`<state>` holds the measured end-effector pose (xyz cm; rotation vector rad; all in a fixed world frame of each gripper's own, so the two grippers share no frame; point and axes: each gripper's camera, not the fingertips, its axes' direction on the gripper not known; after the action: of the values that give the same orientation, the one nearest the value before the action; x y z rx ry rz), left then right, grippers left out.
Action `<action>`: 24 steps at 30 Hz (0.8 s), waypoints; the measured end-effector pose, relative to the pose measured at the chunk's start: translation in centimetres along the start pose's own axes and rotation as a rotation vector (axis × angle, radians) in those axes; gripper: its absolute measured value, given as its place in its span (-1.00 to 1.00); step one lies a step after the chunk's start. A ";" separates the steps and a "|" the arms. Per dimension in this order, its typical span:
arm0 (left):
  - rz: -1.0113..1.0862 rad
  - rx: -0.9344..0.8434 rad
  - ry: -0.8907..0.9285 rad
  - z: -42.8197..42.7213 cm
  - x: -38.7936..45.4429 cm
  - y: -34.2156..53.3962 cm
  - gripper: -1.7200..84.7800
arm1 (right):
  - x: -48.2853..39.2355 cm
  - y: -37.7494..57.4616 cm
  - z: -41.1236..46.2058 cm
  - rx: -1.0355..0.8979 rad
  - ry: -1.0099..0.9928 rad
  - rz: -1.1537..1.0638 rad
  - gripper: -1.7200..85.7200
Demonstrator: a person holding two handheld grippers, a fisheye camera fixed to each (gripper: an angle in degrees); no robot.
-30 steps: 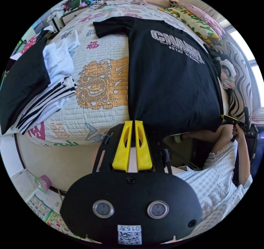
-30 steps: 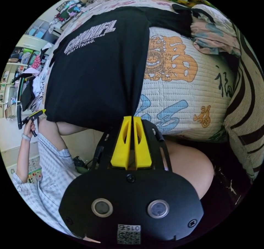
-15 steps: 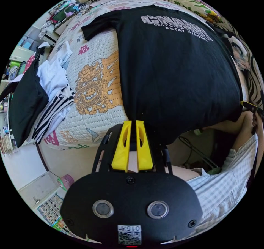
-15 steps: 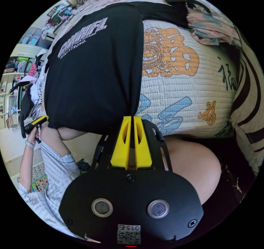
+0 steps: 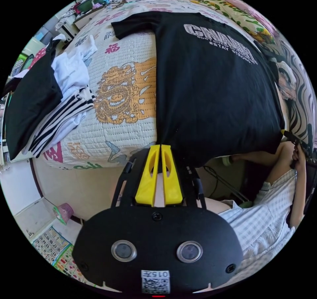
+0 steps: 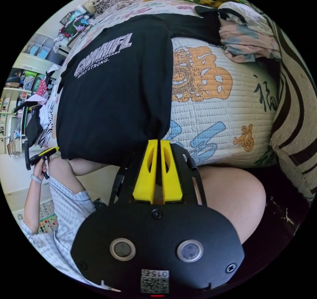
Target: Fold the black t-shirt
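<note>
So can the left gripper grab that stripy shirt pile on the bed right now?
Probably not yet. The left gripper is shut on the black t-shirt hem, so it is busy. The striped pile lies off to the side on the quilt, with nothing blocking it.

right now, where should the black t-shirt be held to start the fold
By its two hem corners, from the bed's near edge. The black t-shirt lies flat, print up, hem toward the person; the left hand-held gripper and right hand-held gripper each already pinch one corner.
</note>
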<state>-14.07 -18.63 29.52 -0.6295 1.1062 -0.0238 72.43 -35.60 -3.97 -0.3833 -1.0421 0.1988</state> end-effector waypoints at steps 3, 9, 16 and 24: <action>-0.001 -0.009 0.020 0.3 0.5 -0.1 -0.96 | 0.1 0.8 -1.8 0.069 0.015 -0.002 -0.96; -0.039 0.066 0.001 -0.1 1.4 0.3 -0.97 | 1.9 3.1 -5.9 0.242 -0.047 0.062 -0.97; -0.022 0.221 0.012 -1.2 4.6 -0.5 -0.97 | 2.4 4.6 -9.8 0.356 -0.107 0.032 -0.97; 0.162 0.381 0.085 -2.8 15.4 -8.8 -0.97 | 5.4 2.0 -13.8 0.486 -0.161 0.052 -0.92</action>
<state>-6.68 -32.14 20.26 -0.1991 1.1927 -0.1194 87.10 -34.89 -6.57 0.0471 -1.1029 0.5241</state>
